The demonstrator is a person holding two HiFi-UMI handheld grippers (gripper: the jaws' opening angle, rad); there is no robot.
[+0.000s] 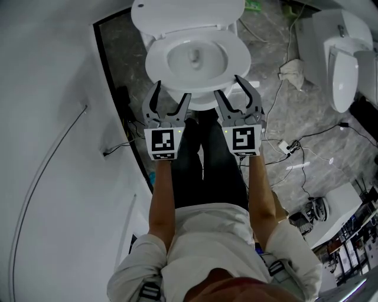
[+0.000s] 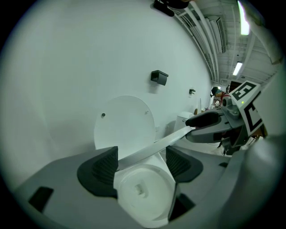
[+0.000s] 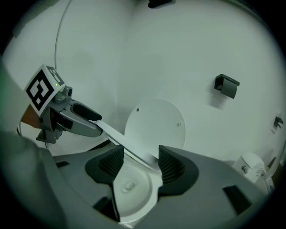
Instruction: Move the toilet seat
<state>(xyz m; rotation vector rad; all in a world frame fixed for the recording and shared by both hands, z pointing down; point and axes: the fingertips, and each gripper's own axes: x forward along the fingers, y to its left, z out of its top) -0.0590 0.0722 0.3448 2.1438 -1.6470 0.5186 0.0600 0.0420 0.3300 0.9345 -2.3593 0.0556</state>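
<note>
The left gripper (image 1: 172, 93) has its jaws spread and pinches nothing; the front rim of the toilet seat (image 1: 239, 56) crosses at their tips. The right gripper (image 1: 227, 85), just beside it, is spread the same way at the same rim. Both gripper views show the seat as a thin band tilted up off the toilet bowl (image 1: 195, 59). Behind the bowl the lid (image 1: 189, 15) stands upright by the wall (image 2: 89, 67). Well apart, to the bowl's right, sits a second toilet (image 1: 345, 65).

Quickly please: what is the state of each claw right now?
Left claw: open; the toilet seat front edge lies across it, not pinched.
Right claw: open; the same seat edge lies across it.
</note>
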